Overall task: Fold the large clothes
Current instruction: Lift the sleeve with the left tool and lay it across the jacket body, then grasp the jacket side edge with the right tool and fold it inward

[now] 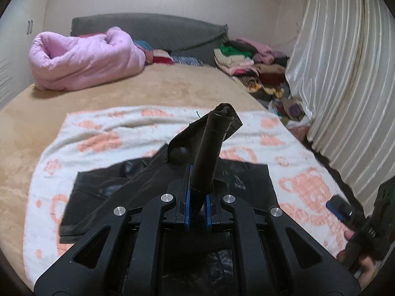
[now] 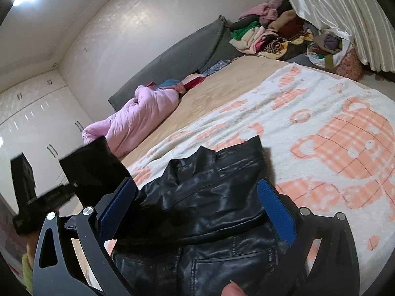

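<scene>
- Risk of slip: left claw (image 1: 197, 197) pinched shut on a rolled black strip of the jacket (image 2: 205, 212), probably a sleeve end or cuff, hard to tell through the blur; smooth leather-like surface, narrow bite, so could slide out under a pull
- Risk of dragging: bulk of the jacket lying on the patterned blanket (image 2: 321, 128); a one-sided lift may skew the whole garment and bunch the blanket beneath
- Right claw (image 2: 195, 209) wide open, blue pads either side of the crumpled collar area, gripping nothing; closing here may catch several layers at once and spoil the fold
- Risk of collision: both claws close together over the same garment
- Look of the jacket: black, glossy, stiff creases, pocket seam and collar visible, partly spread and partly heaped
- Place: on the blanket at the near end of the bed (image 1: 153, 86), well apart from the pink duvet (image 1: 84, 56) and the clothes pile (image 1: 246, 61)
</scene>
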